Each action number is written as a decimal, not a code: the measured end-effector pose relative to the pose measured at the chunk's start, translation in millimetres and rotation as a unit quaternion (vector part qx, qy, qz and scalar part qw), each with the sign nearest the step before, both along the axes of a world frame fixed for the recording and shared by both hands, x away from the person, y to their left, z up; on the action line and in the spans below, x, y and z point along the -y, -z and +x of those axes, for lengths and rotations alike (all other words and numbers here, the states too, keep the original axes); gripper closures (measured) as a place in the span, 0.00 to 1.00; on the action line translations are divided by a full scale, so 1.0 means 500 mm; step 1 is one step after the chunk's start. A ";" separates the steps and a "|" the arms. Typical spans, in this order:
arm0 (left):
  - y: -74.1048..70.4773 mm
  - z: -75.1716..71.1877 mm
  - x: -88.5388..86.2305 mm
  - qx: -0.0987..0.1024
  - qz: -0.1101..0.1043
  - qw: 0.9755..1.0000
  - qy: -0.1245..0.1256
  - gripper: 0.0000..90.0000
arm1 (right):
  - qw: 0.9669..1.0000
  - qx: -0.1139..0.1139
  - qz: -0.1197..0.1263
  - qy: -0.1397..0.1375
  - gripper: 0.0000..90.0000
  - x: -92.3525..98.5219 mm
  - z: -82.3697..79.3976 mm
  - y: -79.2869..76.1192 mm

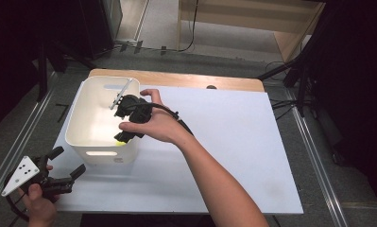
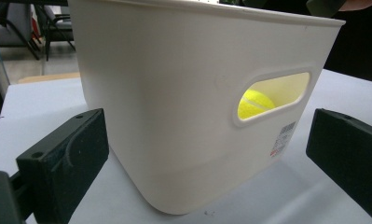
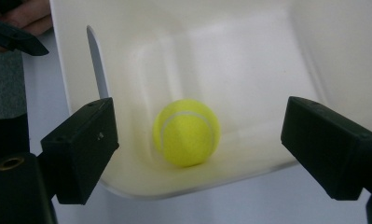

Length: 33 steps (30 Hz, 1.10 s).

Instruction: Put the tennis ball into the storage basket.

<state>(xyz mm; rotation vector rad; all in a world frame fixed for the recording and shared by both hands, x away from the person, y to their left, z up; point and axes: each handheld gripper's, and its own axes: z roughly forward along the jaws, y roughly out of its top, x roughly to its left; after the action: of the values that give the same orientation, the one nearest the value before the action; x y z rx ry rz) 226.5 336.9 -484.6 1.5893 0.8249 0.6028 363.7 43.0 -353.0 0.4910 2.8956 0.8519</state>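
A fuzzy yellow-green tennis ball (image 3: 187, 132) lies on the floor of a white, round-cornered plastic bin (image 1: 77, 124) with cut-out handles, close to the near wall; through the left gripper view the ball shows behind the handle slot. The bin stands on the white tabletop (image 1: 233, 142), toward its left rear.

The right gripper (image 1: 124, 120) hangs over the bin's mouth, pointed down inside, its jaws spread wide and empty, one on each side of the ball and well above it. The left gripper (image 1: 65, 170) sits low at the front left corner of the tabletop, apart from the bin, its jaws likewise spread and holding nothing, aimed at the bin's near wall.

The work in hand looks like either fetching the ball out or having just let it go there; the pictures do not settle which. If it is a pick-up, the risks are plain. The ball lies near the wall, so one jaw may strike the rim or the wall on the way down and shove the light bin across the tabletop, since nothing steadies it. A round ball may also roll from an off-centre squeeze and slip out sideways.
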 end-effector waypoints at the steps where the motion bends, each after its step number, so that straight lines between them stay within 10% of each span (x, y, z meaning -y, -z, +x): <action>1: 0.000 0.000 0.000 0.000 0.000 1.000 0.000 0.00 | 1.000 0.000 0.003 0.004 0.11 0.005 -0.002 -0.001; 33: 0.002 0.002 0.008 -0.001 0.016 1.000 -0.001 0.00 | 0.985 0.046 0.135 0.094 0.11 0.265 -0.067 0.006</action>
<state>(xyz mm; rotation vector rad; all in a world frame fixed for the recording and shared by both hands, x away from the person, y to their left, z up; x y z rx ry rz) 227.7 332.9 -485.5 1.6187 0.8230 0.6180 330.2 -89.6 -356.0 0.7130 2.6109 1.2049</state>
